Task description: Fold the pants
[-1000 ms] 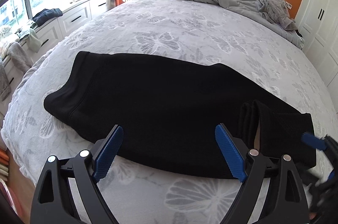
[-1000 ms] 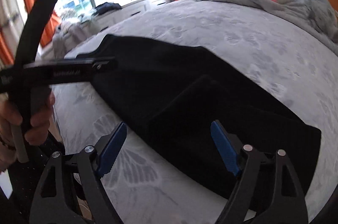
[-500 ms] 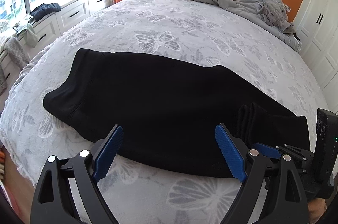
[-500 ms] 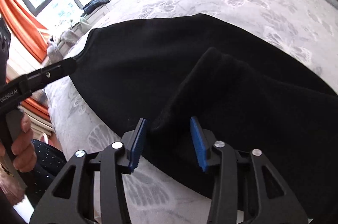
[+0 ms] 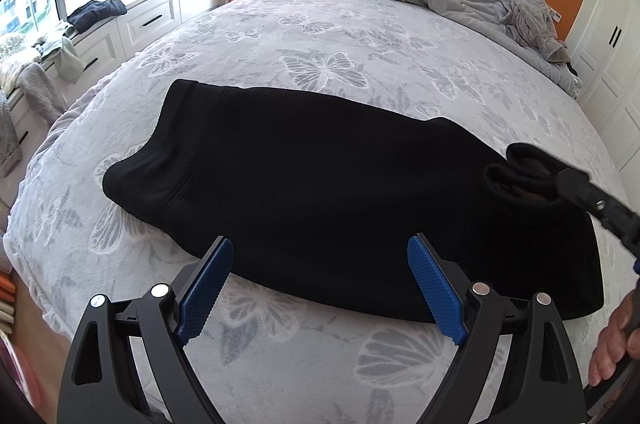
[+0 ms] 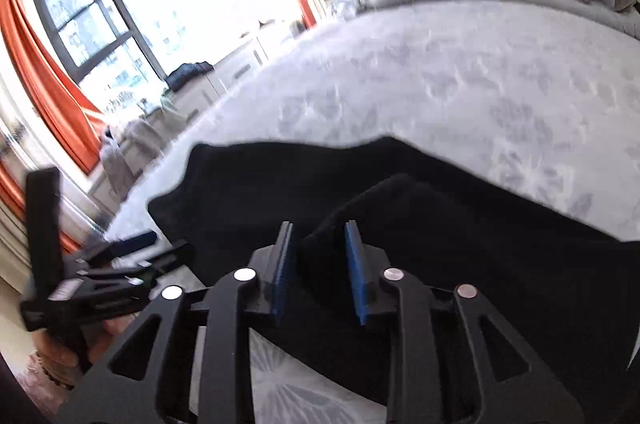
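Bed (image 5: 328,36): grey butterfly-print cover, soft and plush — it could ruck up or drag along if the cloth is pulled across it rather than lifted.
Black pants (image 5: 320,192): lying flat across the near half of the bed, waistband to the left, leg ends to the right; the right end is raised off the cover.
Right gripper (image 6: 318,264): jaws narrow, pinching the lifted leg end — the bite looks shallow, so one layer could slip out and leave the fold uneven.
Left gripper (image 5: 320,288): jaws wide, holding nothing, hovering over the near edge; with nothing pinned, the whole garment may slide.
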A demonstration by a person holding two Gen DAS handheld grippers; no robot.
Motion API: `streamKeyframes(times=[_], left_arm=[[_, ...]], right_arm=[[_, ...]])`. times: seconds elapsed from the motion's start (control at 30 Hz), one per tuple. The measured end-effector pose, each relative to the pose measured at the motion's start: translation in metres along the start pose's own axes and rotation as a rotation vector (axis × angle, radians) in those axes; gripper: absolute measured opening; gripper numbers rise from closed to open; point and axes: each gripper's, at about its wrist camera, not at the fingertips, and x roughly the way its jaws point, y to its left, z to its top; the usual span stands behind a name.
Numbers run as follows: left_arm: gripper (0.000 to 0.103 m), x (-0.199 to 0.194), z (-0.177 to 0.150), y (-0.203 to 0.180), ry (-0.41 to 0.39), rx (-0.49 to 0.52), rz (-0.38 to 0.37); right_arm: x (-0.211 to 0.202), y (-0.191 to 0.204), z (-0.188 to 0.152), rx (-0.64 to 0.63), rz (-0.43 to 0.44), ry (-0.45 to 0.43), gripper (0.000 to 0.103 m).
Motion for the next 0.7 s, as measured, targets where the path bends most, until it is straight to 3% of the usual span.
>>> streamKeyframes(times=[0.07,0.1,0.17,0.2,0.23,0.27,0.33,0.4,0.47,0.6,0.7], left_arm=[[0.086,0.005,-0.001,-0.001,0.013,0.01,0.011],[0.086,0.007,-0.001,-0.002,0.02,0.012,0.012],[0.086,0.006,-0.001,-0.003,0.019,0.017,0.007],[0.086,0.005,-0.001,-0.003,0.013,0.018,0.011],[0.086,0.004,0.0,-0.002,0.004,0.016,0.009],[0.086,0.004,0.0,0.001,-0.001,0.01,-0.001],[0.086,0.003,0.003,0.01,0.004,-0.022,-0.038],[0.086,0.003,0.009,0.035,0.005,-0.125,-0.073],[0.086,0.006,0.013,0.07,0.015,-0.285,-0.09],[0.086,0.024,0.005,0.134,0.099,-0.605,-0.059],[0.086,0.041,-0.004,0.149,0.171,-0.72,-0.026]], right_arm=[[0.024,-0.01,-0.011,0.023,-0.035,0.11,0.034],[0.018,-0.015,-0.011,0.057,-0.01,0.104,0.034],[-0.025,-0.03,0.0,0.102,0.032,-0.001,0.037],[-0.049,-0.039,0.007,0.104,0.013,-0.063,0.052],[-0.078,-0.052,0.009,0.109,-0.039,-0.137,0.076],[-0.103,-0.069,0.01,0.124,-0.096,-0.195,0.085],[-0.134,-0.109,0.005,0.175,-0.213,-0.248,0.088],[-0.149,-0.149,-0.015,0.265,-0.319,-0.208,0.088],[-0.153,-0.189,-0.04,0.378,-0.359,-0.147,0.088],[-0.133,-0.22,-0.087,0.479,-0.31,-0.023,0.088],[-0.105,-0.209,-0.103,0.526,-0.193,0.039,0.087]])
